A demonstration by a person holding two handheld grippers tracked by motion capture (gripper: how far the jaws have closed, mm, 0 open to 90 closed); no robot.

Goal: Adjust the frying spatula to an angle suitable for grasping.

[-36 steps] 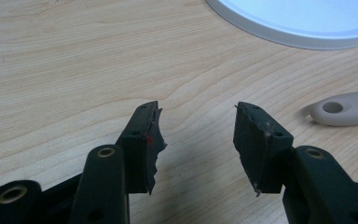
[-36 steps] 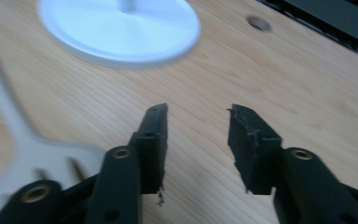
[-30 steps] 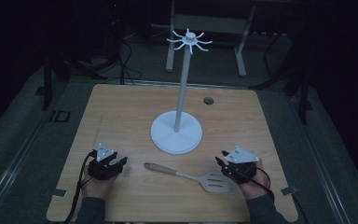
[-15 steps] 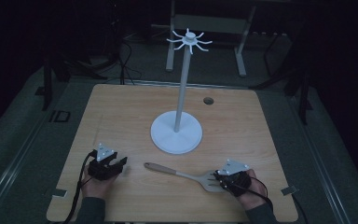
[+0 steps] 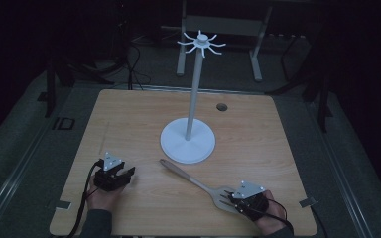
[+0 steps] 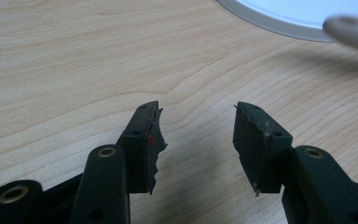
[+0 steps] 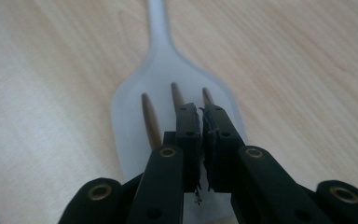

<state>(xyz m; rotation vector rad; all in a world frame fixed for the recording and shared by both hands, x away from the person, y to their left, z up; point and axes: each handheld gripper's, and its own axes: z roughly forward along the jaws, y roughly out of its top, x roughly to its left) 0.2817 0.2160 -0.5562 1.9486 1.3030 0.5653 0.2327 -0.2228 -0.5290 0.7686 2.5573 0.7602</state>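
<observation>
Wide open on the left gripper [image 6: 196, 112], with bare wood of the table [image 5: 258, 134] in the gap between the two black jaws. Nothing held there. Torn, rough pads on the inner sides of both jaws. Far ahead of these jaws and off to the right, the round white foot of a tall stand [image 6: 298, 14]. Just in front of that foot, a pale blurry tip, too fuzzy to name for sure.

Closed up tight on the right gripper [image 7: 201, 112], the two jaws pressed side by side with only a thin crack between. No telling if anything is pinched in there. Right under and ahead of these jaws, a pale spatula [image 7: 158, 70] flat on the wood. Three long slots in its wide end, with the jaw tips just over the slots. Thin handle straight away from the jaws, up and out of sight.

From the high view, a spatula handle pointing at the white stand, its end near the foot but not touching. Left gripper well apart from the spatula. Past the stand, a small dark hole [image 5: 222, 106] in the table top.
</observation>
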